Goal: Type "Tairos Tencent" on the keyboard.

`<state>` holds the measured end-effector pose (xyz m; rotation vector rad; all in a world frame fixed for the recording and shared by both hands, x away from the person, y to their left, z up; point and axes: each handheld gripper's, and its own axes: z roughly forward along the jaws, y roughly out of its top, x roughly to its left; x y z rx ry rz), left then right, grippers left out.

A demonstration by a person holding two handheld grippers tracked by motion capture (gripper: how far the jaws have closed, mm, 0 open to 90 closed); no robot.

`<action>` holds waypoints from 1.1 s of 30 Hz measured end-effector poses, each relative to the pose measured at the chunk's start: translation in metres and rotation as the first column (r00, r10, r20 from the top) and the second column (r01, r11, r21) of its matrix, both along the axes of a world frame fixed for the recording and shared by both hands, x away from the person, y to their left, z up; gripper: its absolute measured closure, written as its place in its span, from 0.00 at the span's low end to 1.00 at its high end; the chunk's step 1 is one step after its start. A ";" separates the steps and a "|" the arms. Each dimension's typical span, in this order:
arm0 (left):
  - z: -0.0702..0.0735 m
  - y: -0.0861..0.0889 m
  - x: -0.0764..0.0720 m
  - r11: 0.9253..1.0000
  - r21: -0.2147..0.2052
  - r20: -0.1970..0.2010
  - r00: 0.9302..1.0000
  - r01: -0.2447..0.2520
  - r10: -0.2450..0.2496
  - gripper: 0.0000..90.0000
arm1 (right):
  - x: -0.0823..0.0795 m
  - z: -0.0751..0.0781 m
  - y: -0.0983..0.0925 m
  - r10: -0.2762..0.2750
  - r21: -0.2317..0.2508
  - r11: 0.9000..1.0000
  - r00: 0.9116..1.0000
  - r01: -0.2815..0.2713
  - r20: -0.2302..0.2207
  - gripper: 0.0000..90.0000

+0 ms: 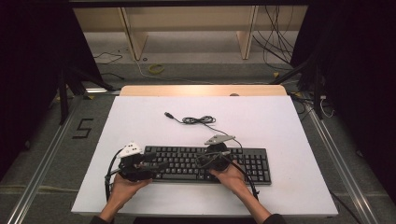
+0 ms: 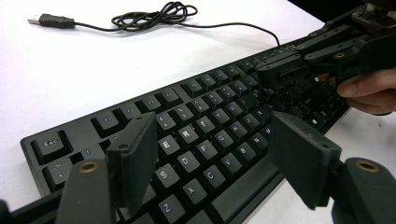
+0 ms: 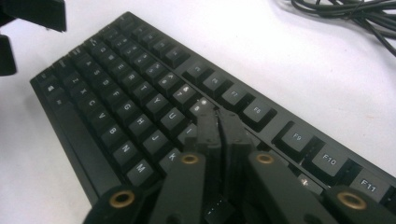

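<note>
Keyboard (image 3: 140, 107) under closed right gripper (image 3: 218, 122); tips on keys

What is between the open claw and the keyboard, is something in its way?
Nothing visible is in the way. The left gripper hangs open right over the keyboard, above its letter keys, with no object between the jaws. The right gripper is shut, farther along over the same keyboard. The coiled cable lies on the table behind it.

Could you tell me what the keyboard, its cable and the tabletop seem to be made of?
Keyboard: probably moulded black plastic, matte, with white printed legends on the keys. Cable: thin, flexible, black, likely rubber or vinyl sheathing, since it lies in loose coils; its plug looks black with a metal tip. Tabletop: smooth, flat, matte white board, perhaps laminate; unclear.
</note>
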<state>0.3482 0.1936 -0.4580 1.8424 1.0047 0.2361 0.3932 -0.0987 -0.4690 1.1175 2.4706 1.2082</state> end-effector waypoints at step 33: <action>-0.003 0.005 -0.003 1.000 0.005 0.002 1.000 -0.018 0.018 0.36 | 0.000 -0.009 0.006 0.000 -0.040 0.999 1.000 -0.001 -0.019 1.00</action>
